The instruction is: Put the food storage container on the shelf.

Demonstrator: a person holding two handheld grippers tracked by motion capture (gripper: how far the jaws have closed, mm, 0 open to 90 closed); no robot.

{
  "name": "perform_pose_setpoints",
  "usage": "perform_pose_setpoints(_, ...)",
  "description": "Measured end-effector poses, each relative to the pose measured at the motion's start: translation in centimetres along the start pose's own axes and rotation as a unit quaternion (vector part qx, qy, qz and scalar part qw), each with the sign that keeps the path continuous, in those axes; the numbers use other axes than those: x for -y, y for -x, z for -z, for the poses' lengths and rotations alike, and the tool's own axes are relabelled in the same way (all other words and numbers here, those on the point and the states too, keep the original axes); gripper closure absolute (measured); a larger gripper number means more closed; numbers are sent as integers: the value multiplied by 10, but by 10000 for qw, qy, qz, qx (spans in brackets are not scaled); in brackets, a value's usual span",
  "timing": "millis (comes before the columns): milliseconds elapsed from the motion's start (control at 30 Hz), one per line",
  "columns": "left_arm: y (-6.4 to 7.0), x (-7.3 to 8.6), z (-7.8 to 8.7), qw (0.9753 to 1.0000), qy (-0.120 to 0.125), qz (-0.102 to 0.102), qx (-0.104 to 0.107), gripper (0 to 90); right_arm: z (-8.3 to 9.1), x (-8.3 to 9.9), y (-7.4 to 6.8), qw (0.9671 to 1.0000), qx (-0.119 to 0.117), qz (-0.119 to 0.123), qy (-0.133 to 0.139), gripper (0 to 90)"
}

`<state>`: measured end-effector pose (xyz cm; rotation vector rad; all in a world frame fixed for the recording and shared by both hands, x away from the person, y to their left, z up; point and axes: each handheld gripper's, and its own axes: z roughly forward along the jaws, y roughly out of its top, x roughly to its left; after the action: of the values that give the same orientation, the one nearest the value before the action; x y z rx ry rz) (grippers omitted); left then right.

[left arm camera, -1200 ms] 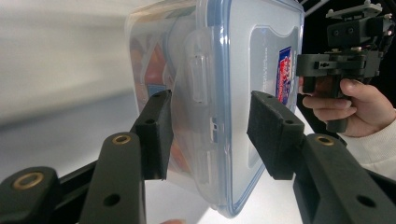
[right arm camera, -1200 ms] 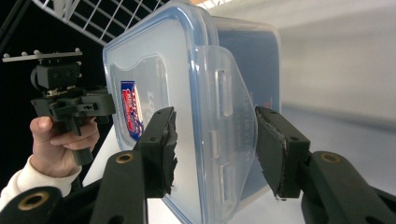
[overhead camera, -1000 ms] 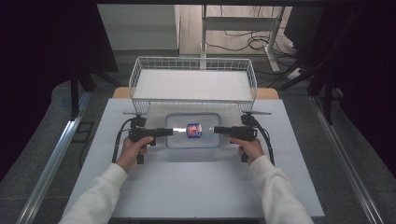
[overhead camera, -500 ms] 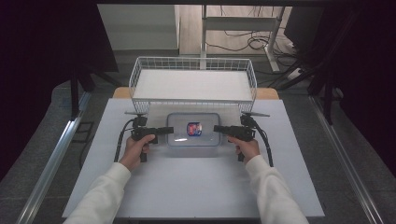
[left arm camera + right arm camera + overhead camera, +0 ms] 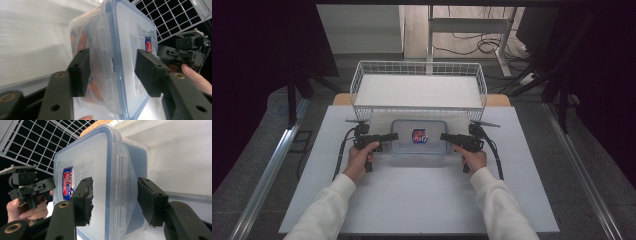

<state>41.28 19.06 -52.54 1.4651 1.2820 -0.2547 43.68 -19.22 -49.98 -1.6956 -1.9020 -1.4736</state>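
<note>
The clear box (image 5: 419,137) stands on the white surface (image 5: 422,195), between the two grippers. The left gripper (image 5: 112,71) has its jaws spread around one end of the box. The right gripper (image 5: 113,200) has its jaws spread around the other end, not pressing it.

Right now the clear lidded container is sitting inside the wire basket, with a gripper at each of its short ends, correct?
Not quite. The container is not inside the wire basket; the high view shows it on the white table just in front of the basket. The rest holds: the left gripper and right gripper are at its two ends, jaws straddling the lid edge.
</note>
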Motion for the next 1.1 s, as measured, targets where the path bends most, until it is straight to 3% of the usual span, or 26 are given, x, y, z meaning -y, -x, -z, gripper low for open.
perform_pose_setpoints(33, 0, 0, 0, 10000, 5, -93, -13, 424, 0, 1, -1, 10000, 59, 14, 25, 454)
perform_pose_setpoints(133, 5, 1, 1, 9999, 28, -44, -90, 358, 4, 4, -7, 9996, 238, 125, 124, 406)
perform_pose_setpoints(167, 9, 1, 4, 9996, 22, -229, -171, 338, 6, 5, -9, 9992, 288, 193, 174, 392)
perform_pose_setpoints(267, 16, 2, 7, 9990, 72, -315, -308, 284, 11, 7, -12, 9983, 403, 348, 219, 381)
perform_pose_setpoints(300, 25, 5, 12, 9980, 124, -496, -383, 280, 18, 9, -16, 9970, 437, 586, 255, 375)
perform_pose_setpoints(467, 41, 17, 28, 9943, 28, -934, -507, 275, 40, 21, -30, 9901, 482, 1295, 247, 363)
perform_pose_setpoints(500, 41, 17, 28, 9943, 28, -934, -507, 273, 45, 24, -33, 9876, 520, 1466, 195, 362)
perform_pose_setpoints(533, 48, 25, 36, 9911, -117, -1198, -575, 270, 51, 30, -36, 9838, 525, 1706, 147, 363)
perform_pose_setpoints(600, 53, 35, 44, 9887, -147, -1364, -607, 271, 58, 38, -39, 9779, 551, 2014, 63, 367)
perform_pose_setpoints(733, 59, 49, 53, 9869, -227, -1491, -579, 269, 68, 58, -46, 9626, 653, 2617, -241, 456)
perform_pose_setpoints(767, 65, 58, 58, 9817, -395, -1719, -711, 264, 70, 63, -48, 9575, 704, 2780, -304, 470)
perform_pose_setpoints(800, 65, 58, 58, 9817, -395, -1719, -711, 265, 70, 63, -48, 9575, 704, 2780, -304, 470)
perform_pose_setpoints(833, 68, 63, 60, 9793, -442, -1823, -764, 265, 70, 66, -50, 9549, 731, 2859, -323, 485)
perform_pose_setpoints(933, 76, 79, 66, 9758, -551, -1958, -804, 263, 67, 74, -55, 9520, 649, 2956, -463, 571)
perform_pose_setpoints(1100, 85, 97, 70, 9692, -719, -2175, -901, 258, 50, 84, -60, 9392, 728, 3261, -786, 726)
